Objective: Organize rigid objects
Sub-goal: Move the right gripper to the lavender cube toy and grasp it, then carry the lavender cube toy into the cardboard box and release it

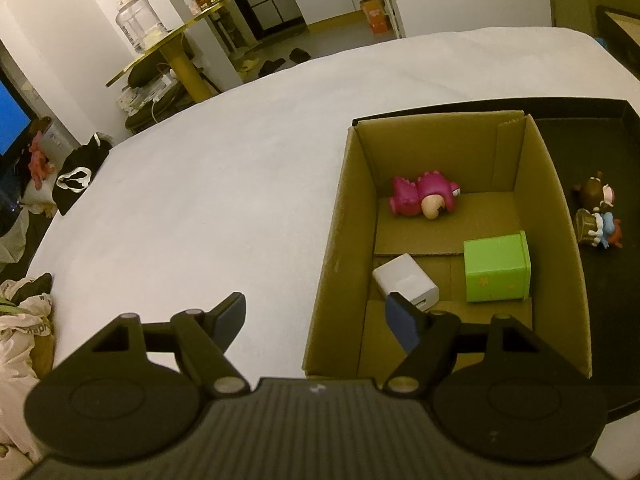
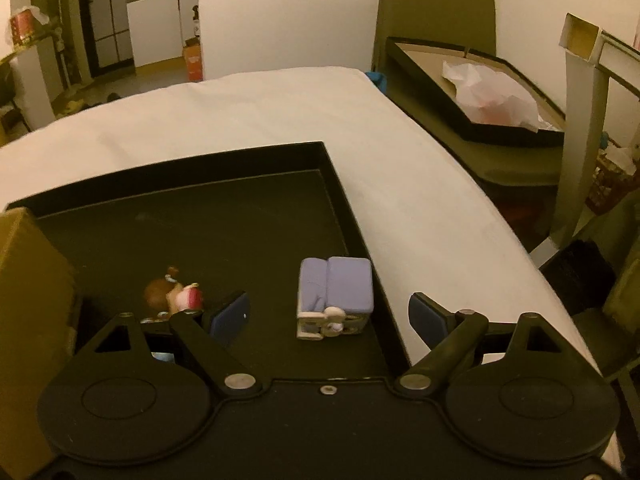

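Note:
A cardboard box [image 1: 344,216] stands in a black tray [image 1: 600,280] on the white bed. Inside it lie a pink toy figure [image 1: 420,196], a green tin [image 1: 496,266] and a white charger block [image 1: 404,282]. A brown-haired figurine [image 1: 598,212] lies in the tray right of the box; it also shows in the right wrist view [image 2: 172,294]. A purple bed-shaped toy [image 2: 336,298] sits in the tray [image 2: 240,224], ahead of and between my right gripper's open fingers. My left gripper [image 1: 316,320] is open and empty over the box's near left wall. My right gripper [image 2: 328,318] is open and empty.
The white bed [image 1: 192,200] spreads left of the box. A yellow side table [image 1: 168,40] with a jar stands beyond it. Clothes lie on the floor at left. A second black tray with paper [image 2: 488,88] sits right of the bed, by a white frame [image 2: 580,120].

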`<state>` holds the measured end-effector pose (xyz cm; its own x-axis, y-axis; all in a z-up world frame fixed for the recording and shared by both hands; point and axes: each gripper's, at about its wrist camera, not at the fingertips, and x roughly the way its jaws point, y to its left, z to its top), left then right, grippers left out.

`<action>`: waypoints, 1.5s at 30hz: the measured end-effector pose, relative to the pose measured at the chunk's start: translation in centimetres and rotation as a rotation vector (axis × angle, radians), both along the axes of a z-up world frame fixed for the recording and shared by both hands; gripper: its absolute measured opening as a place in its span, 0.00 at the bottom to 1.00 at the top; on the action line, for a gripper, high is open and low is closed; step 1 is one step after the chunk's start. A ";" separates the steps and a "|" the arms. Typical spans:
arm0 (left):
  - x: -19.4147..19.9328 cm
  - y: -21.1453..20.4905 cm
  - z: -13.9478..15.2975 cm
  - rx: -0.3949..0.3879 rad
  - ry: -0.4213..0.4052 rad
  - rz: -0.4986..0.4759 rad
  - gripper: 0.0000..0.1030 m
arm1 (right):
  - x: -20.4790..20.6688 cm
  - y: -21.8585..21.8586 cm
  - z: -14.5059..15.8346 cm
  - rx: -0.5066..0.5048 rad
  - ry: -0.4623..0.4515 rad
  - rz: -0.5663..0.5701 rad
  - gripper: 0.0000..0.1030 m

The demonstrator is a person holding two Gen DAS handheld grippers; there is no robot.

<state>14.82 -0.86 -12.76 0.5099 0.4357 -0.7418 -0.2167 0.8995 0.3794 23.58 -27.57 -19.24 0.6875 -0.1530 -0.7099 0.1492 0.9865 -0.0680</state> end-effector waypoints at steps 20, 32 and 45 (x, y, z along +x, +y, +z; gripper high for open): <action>-0.4 0.8 0.1 -0.036 -0.011 0.010 0.74 | 0.1 0.5 0.2 -0.035 -0.044 0.050 0.44; -0.5 1.7 -0.2 -0.090 -0.021 0.018 0.74 | -0.8 2.7 3.1 0.035 -0.122 0.140 0.43; -1.0 2.7 -0.2 -0.139 -0.044 0.016 0.73 | -2.3 6.1 7.2 0.113 -0.215 0.293 0.44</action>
<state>13.84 1.80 -12.95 0.5370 0.3382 -0.7728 -0.2446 0.9392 0.2410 21.30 -21.47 -12.01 0.8258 0.1431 -0.5454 -0.1411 0.9889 0.0459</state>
